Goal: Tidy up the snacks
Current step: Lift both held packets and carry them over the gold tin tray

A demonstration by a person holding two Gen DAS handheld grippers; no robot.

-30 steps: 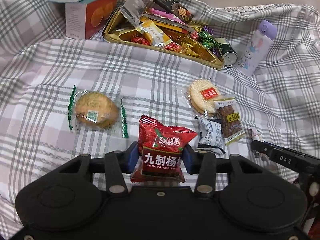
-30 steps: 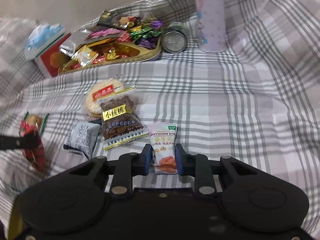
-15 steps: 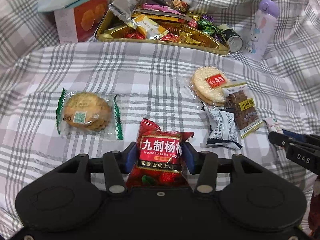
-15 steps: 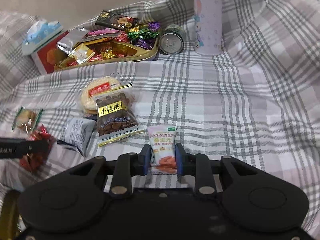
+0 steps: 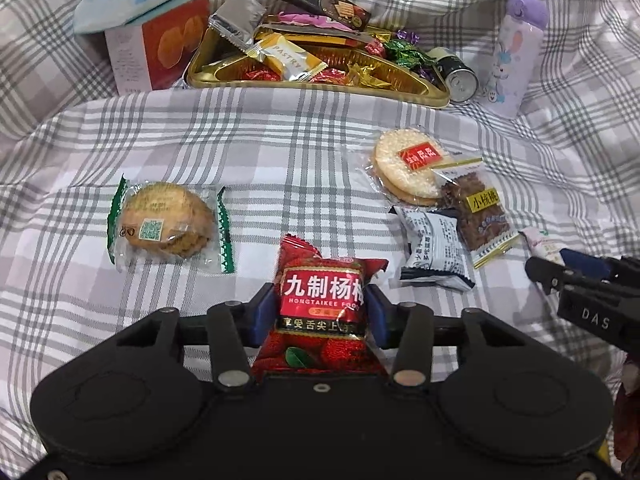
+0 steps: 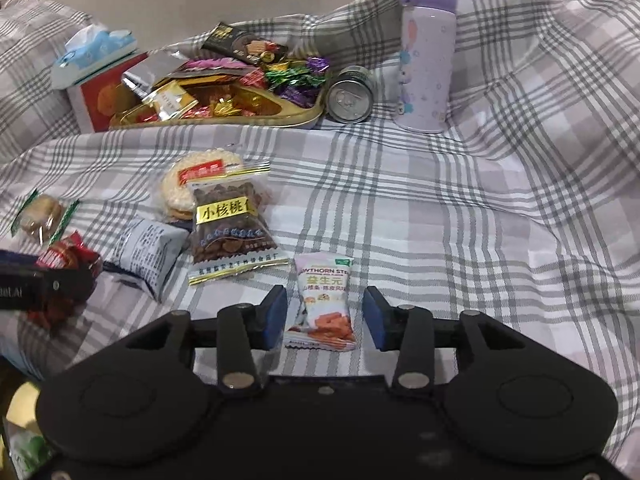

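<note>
Right tool (image 6: 325, 314) has gone from pinched on the hawthorn strip packet (image 6: 323, 300) to spread apart; packet now lies flat on the plaid cloth (image 6: 440, 220) between the two blue pads, touching neither as far as can be seen. Left tool (image 5: 318, 312) unchanged: clamped on the red bayberry packet (image 5: 322, 308), pads (image 5: 262, 316) pressing its two sides, packet upright and off the cloth

Key relation: hawthorn packet's long axis runs straight along the right tool's forward line, short side across the gap, so it sits squarely in the opening. Gold tray (image 5: 400, 90) lies far ahead of both tools, at the back of the cloth; from the left tool it is ahead and slightly right, with open cloth between

Outward from the packets: walnut packet (image 6: 230, 224) and grey-white sachet (image 6: 146, 250) just left of the right tool, rice cracker (image 5: 408, 166) behind them, round biscuit (image 5: 168, 220) off to the left. Tray already heaped with sweets. Can (image 6: 350, 94) and purple bottle (image 6: 426, 52) beside its right end, orange box (image 5: 156, 56) at its left end

Judgement: left tool holds the load for the next tray trip; right packet appears released, purpose unclear
</note>
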